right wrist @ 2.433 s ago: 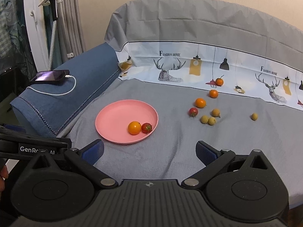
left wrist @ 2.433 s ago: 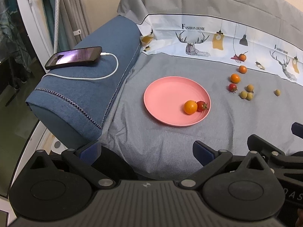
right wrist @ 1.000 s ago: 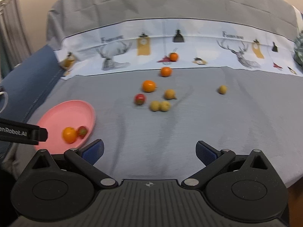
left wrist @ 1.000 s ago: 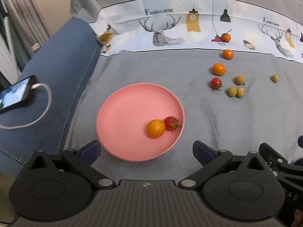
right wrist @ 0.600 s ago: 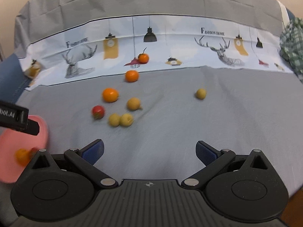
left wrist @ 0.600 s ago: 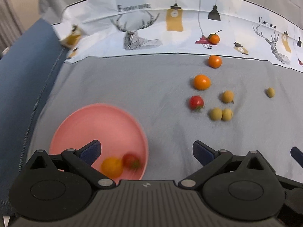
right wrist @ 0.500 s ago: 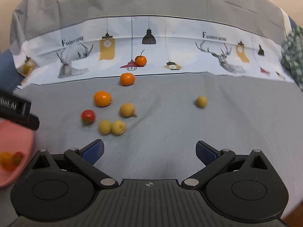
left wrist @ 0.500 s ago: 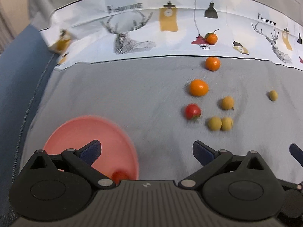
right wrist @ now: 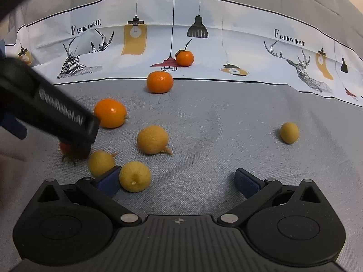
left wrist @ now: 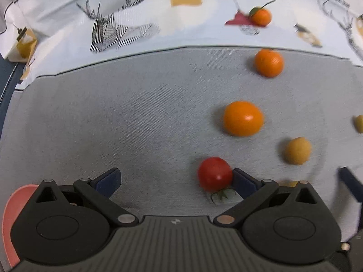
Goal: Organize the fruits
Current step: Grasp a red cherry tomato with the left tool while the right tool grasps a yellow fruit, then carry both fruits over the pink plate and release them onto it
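My left gripper is open low over the grey cloth; a red tomato sits just inside its right fingertip. Beyond lie an orange tomato, a mandarin and a yellow fruit. My right gripper is open; a yellow fruit lies just inside its left fingertip, another just outside. More yellow fruits, the orange tomato and mandarin lie farther. The left gripper body hides most of the red tomato.
The pink plate's edge shows at the lower left of the left wrist view. A printed white cloth band with a small mandarin on it rises behind the fruits. A blue cushion edge is at far left.
Both grippers have moved forward and down toward the loose fruits. The plate has slid out of view to the left. The left gripper has reached the red tomato, the right the yellow fruits.
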`<act>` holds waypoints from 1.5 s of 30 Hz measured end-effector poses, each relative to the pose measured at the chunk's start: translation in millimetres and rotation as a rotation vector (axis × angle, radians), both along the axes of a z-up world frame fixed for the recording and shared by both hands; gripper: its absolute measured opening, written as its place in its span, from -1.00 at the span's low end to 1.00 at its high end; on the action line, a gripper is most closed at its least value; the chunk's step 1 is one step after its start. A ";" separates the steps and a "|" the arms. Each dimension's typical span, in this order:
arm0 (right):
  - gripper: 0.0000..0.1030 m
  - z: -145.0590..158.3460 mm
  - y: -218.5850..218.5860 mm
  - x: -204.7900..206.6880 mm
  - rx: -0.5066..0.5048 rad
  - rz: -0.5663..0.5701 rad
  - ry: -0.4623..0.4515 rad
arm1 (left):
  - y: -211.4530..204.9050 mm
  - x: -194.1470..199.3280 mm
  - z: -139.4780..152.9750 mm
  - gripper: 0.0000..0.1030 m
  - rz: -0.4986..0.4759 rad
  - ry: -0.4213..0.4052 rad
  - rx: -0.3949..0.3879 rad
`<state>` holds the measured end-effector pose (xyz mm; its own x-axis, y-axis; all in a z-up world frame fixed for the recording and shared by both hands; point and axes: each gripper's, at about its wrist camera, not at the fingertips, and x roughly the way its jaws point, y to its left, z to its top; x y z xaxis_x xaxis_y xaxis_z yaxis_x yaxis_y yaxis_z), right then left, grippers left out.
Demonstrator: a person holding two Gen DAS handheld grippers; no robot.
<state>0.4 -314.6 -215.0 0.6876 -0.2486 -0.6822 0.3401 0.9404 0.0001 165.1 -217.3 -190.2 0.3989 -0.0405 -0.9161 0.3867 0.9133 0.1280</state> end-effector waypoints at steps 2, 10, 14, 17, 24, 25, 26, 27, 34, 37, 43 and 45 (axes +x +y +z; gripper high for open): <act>0.98 0.5 -0.4 -0.1 -0.002 -0.002 -0.001 | 3.7 3.2 -0.8 1.00 0.004 -0.001 -0.023; 0.49 5.7 3.3 -7.2 -0.008 0.002 -0.021 | 10.2 6.6 2.9 0.73 0.034 0.010 -0.051; -0.46 10.0 16.2 -11.2 -0.049 0.064 -0.037 | 11.8 4.4 14.8 -0.41 0.041 0.013 -0.116; -0.46 13.9 10.3 -12.7 0.001 0.037 -0.048 | 13.0 -3.3 22.9 -0.41 0.025 -0.025 -0.100; -0.46 32.4 -10.2 -29.5 0.306 -0.047 0.027 | 33.9 -36.2 51.4 -0.41 0.033 -0.001 -0.106; -0.46 35.5 -8.9 -33.9 0.324 -0.053 0.036 | 37.9 -43.0 55.4 -0.41 0.032 -0.003 -0.105; -0.46 39.8 -7.2 -40.0 0.340 -0.054 0.040 | 42.6 -50.8 60.0 -0.41 0.028 -0.005 -0.105; -0.46 43.9 -4.9 -46.0 0.348 -0.055 0.038 | 47.6 -59.2 64.6 -0.41 0.027 -0.006 -0.106; -0.46 77.4 15.8 -94.6 0.381 -0.060 0.043 | 85.1 -114.1 93.3 -0.41 0.052 -0.001 -0.111; -0.46 91.9 26.0 -112.9 0.389 -0.053 0.044 | 101.8 -137.3 104.7 -0.41 0.053 -0.009 -0.108; -0.46 119.5 47.8 -141.6 0.385 -0.018 0.026 | 138.0 -181.2 124.8 -0.41 0.068 -0.026 -0.128; -0.46 128.4 56.8 -149.6 0.380 0.003 0.023 | 150.1 -194.8 130.2 -0.41 0.081 -0.033 -0.131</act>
